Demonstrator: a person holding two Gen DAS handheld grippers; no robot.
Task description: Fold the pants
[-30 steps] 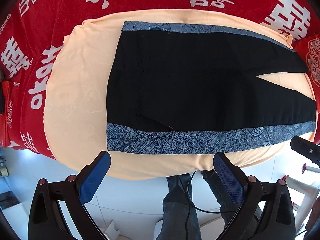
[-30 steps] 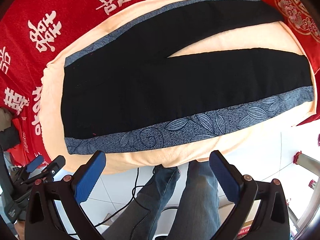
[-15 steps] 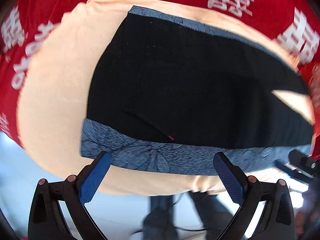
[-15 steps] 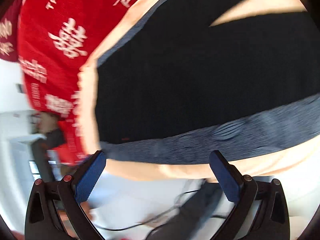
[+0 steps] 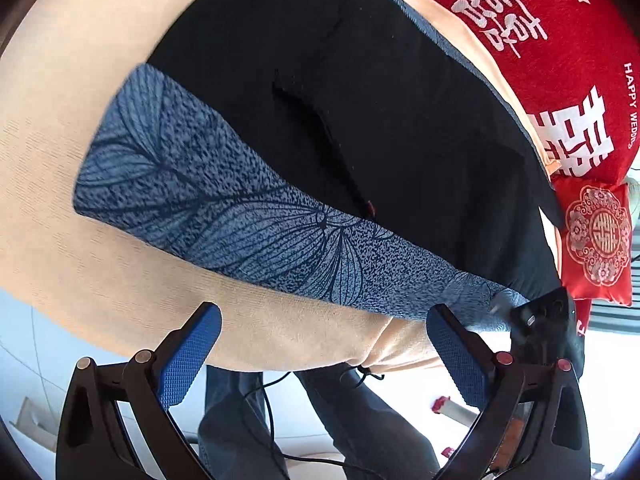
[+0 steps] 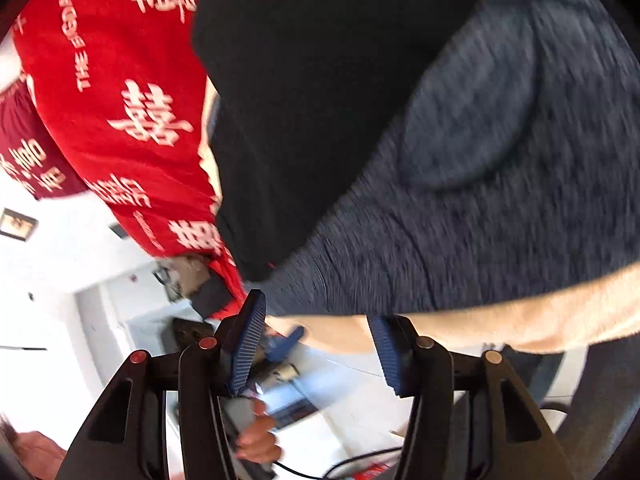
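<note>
Black pants (image 5: 380,112) with a blue leaf-patterned side stripe (image 5: 248,224) lie flat on a peach cloth (image 5: 100,280). My left gripper (image 5: 320,356) is open and empty, just off the near edge below the stripe near the waist end. My right gripper (image 6: 316,344) is open, narrower than before, empty, close to the near edge at the stripe (image 6: 480,200); the black fabric (image 6: 320,80) fills that blurred view. The right gripper's body also shows in the left wrist view (image 5: 548,320), at the stripe's right end.
A red cloth with white characters (image 5: 560,60) covers the table under the peach cloth. A red patterned cushion (image 5: 596,240) lies at the right. The person's legs (image 5: 320,420) and a cable are below the table edge. White floor lies below.
Both grippers have moved down close to the pants' near striped edge. The right view has swung and blurred, and its fingers stand closer together than before.
</note>
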